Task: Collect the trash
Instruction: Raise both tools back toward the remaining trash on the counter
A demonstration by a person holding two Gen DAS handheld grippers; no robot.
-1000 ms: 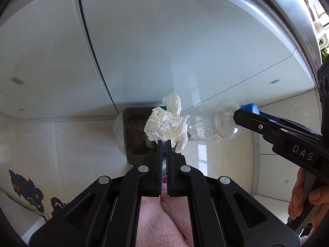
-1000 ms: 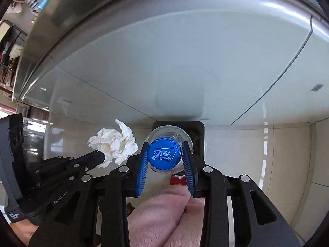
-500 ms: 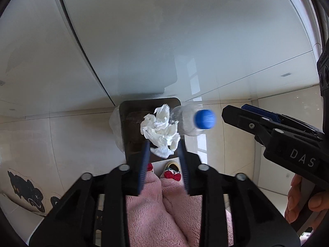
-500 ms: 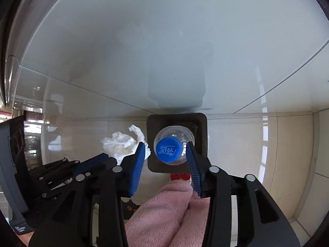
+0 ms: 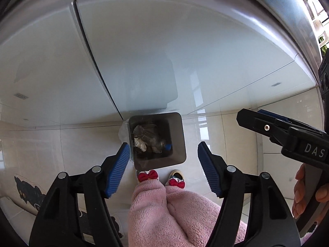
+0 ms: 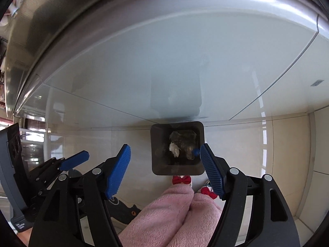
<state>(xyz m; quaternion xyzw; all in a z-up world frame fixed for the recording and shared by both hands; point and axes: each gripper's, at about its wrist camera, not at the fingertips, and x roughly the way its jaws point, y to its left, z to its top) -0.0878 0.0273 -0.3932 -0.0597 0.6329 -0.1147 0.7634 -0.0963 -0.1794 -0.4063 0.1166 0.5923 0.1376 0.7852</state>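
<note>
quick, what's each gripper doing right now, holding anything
left gripper: open, holding nothing, jaws have just been opening.
right gripper: open, holding nothing, jaws have just been opening.

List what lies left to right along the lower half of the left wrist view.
Cat floor sticker → left gripper's left blue pad → trash bin → left gripper's right blue pad → right gripper → the hand holding it.

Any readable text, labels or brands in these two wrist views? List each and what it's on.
"DAS": white letters on the black body of the right claw, seen in the left wrist view.
White print on the dark grey housing of the left claw, at the lower left edge of the right wrist view: too small and skewed to read.
Blue bottle cap inside the dark square bin: no print legible.
</note>
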